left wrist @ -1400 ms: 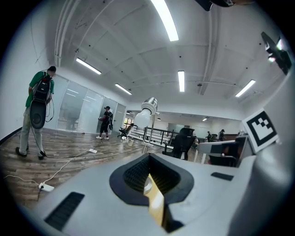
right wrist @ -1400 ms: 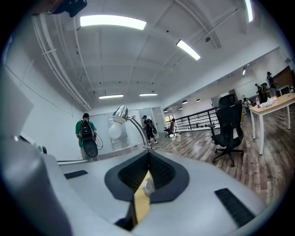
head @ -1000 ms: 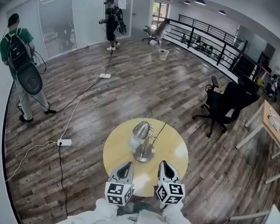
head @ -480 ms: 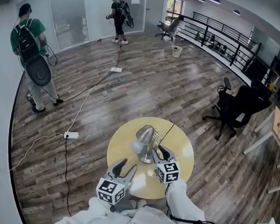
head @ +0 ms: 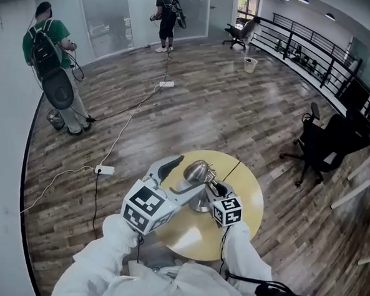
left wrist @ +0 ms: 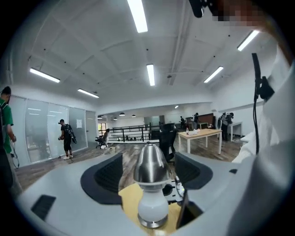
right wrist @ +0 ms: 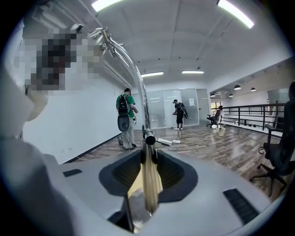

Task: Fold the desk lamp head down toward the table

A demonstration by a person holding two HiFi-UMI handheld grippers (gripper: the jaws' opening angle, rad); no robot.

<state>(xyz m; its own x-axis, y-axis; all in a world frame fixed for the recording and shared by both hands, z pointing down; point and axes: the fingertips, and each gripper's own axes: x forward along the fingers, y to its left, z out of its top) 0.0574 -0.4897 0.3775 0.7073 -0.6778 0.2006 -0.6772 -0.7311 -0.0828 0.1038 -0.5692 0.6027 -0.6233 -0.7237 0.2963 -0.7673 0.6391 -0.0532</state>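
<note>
A chrome desk lamp stands on the round yellow table (head: pixel 246 220), its head (head: pixel 197 170) up over the round base (head: pixel 201 207). My left gripper (head: pixel 189 174) is raised beside the head. Its jaws have just been opening and now stand wide on either side of the silver shade (left wrist: pixel 149 162) and white bulb (left wrist: pixel 151 207) without pressing on them. My right gripper (head: pixel 215 189) is low by the lamp, its jaws shut on the thin stem (right wrist: pixel 148 182); the curved chrome arm (right wrist: pixel 125 57) rises above it.
A black office chair (head: pixel 326 143) stands right of the table. A power strip (head: pixel 104 169) and cables lie on the wood floor to the left. Two people with backpacks (head: pixel 52 58) (head: pixel 166 12) stand far off by the glass walls. A railing runs along the back right.
My left gripper has risen from the table's near edge to the lamp head and opened its jaws. My right gripper has moved forward onto the lamp's stem.
</note>
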